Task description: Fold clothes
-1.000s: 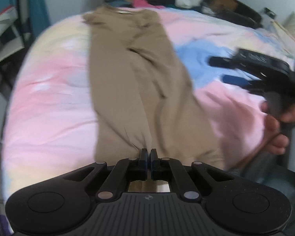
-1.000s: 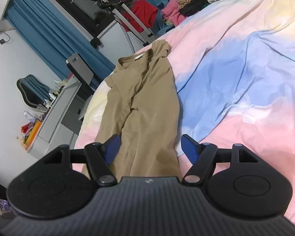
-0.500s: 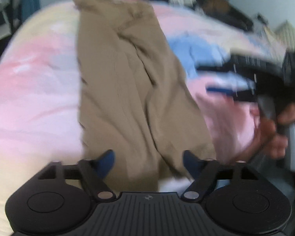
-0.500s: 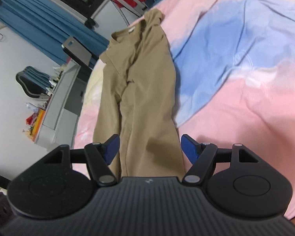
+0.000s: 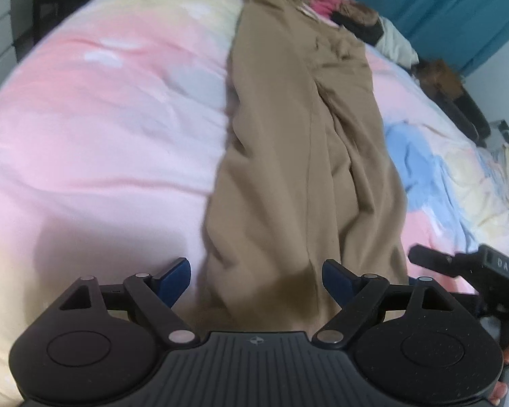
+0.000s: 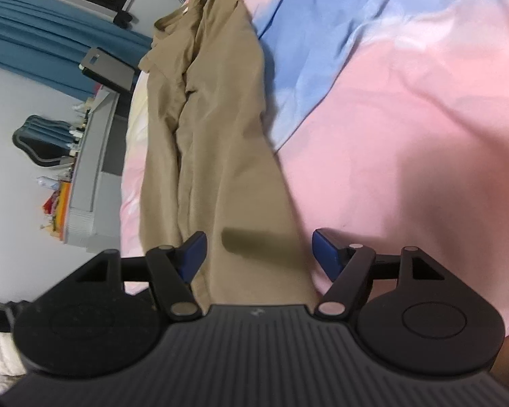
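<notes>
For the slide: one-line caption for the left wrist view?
Left tongs opening above the near end of a tan garment laid lengthwise on a pastel bedspread, right tongs alongside.

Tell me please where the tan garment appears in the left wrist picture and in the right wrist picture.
Left wrist view: the tan garment runs from the top centre down to between the open fingers of the left gripper.
Right wrist view: it runs from the top, left of centre, down to the right gripper.
Shared landmark: the blue patch of the bedsheet, right of the garment.
</notes>
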`<state>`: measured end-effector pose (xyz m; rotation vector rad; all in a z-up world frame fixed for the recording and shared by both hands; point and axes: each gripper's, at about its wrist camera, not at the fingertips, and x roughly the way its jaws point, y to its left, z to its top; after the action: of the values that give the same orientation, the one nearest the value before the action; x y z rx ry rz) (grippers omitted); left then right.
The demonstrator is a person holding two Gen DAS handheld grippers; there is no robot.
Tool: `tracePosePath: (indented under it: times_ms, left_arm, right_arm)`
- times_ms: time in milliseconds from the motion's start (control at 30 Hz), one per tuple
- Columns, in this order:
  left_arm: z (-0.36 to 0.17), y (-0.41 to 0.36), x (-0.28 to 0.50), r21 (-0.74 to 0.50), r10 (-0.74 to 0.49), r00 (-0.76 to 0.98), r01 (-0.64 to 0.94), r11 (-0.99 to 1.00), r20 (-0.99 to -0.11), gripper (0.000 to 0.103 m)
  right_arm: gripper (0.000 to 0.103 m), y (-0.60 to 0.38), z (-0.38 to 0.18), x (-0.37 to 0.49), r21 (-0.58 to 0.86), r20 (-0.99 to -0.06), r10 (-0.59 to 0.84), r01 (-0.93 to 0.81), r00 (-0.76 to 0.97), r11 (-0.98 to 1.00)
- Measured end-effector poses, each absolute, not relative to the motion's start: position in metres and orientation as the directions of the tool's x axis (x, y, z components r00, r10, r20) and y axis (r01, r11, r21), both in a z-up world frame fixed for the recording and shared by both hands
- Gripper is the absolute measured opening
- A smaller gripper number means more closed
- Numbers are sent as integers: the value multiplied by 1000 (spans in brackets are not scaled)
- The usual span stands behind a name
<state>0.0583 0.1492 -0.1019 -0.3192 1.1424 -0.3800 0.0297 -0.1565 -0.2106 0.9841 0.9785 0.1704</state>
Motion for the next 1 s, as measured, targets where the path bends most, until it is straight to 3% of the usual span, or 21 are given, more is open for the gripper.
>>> tracePosePath:
  times_ms: [67,267,433,533,600,633,800,900,1000]
  left_arm:
    - [-113,153,63,-497,-499,315,93,863,-808,87]
    - [-118,139,51,-502,-526,258,155,851,-811,86]
    - [-119,133,42,-507,-538,235,181,843,-810,55]
    - [-119,129,37,-492,-532,223,212,845,-817,44]
    - [-117,126,34,-467,-516,228,237,852,-826,40]
    - [-115,126,32,-458,-511,232,247,854,-827,31]
    - [-108,127,23,-442,-511,273,278,853,-815,13]
    - [-100,136,17,-489,-563,334,283,825,-756,10]
    - [-83,149,5,-573,-660,423,329,751,-621,10]
  right_arm:
    - [71,-157,-218,29,794,-595,570,307,566,524]
    - [71,-141,-210,26,750,-641,569,260,516,608]
    - [70,-118,-206,21,707,-688,611,173,391,686]
    - [69,-109,-203,13,659,-727,585,129,360,741]
    - [62,-99,-200,9,610,-759,550,87,350,787]
    - [59,-95,-197,7,581,-775,527,64,350,812]
    - [13,-95,-187,-1,510,-803,458,44,380,859]
    - [10,-104,-175,-4,527,-777,457,53,433,848]
    - [9,-126,-149,-13,549,-707,451,21,545,836]
